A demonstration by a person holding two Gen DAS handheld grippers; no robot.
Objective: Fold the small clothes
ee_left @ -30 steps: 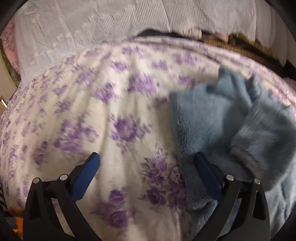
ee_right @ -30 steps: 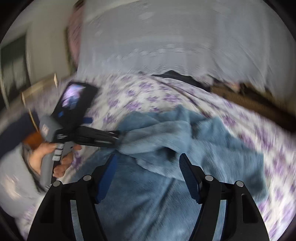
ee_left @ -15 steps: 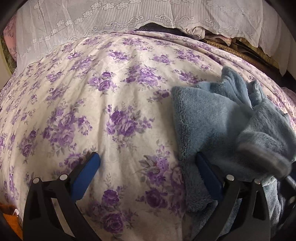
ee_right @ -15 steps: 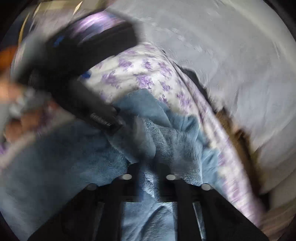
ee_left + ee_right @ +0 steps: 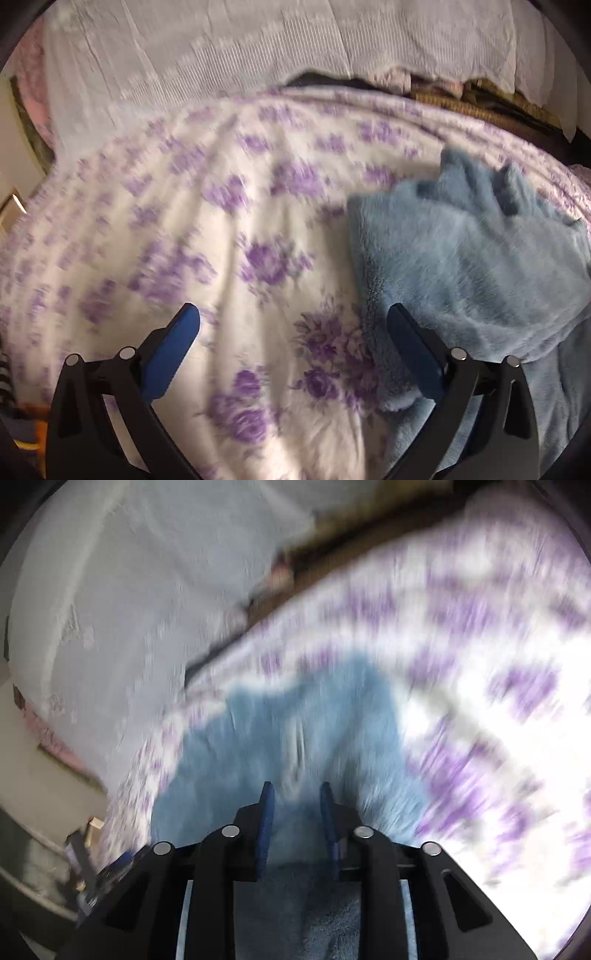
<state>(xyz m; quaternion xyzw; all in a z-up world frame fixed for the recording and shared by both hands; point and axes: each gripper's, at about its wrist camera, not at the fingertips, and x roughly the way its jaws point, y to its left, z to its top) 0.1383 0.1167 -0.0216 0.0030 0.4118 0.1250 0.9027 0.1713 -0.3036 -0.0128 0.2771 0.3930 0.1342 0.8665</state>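
- Soft, fluffy blue fleece garment [image 5: 469, 266], bunched and partly doubled over itself, lying on the right-hand part of a white bedspread printed with purple flowers [image 5: 229, 229]; upper flap draped across the lower layer, a crumpled end poking up at the far edge.
- In the right wrist view, same blue fleece [image 5: 288, 738] spreading forward from between the fingers and running back beneath the tool.
- Right gripper [image 5: 295, 794]: blue pads drawn close together with a thickness of fleece pinched between them; clamped on the garment, judging by the narrow gap filled with pile. Probably held so in order to carry or drag a layer across for a fold; heavy blur there, so exact grip point unclear.
- Left gripper [image 5: 291, 328]: blue-padded fingers spread wide, nothing between them; one pad over bare bedspread, the other just at the garment's near-left edge. Likely poised there to pin or pick up that edge while the other tool pulls.
- Fold judged under way, not finished: outline irregular, layers uneven.
- Beyond the bedspread: a white ribbed, lace-trimmed cloth [image 5: 258, 48] hanging along the far side, dark and brown items glimpsed under its hem, too blurred to name.
- No brand, label or legible writing visible anywhere in either view.
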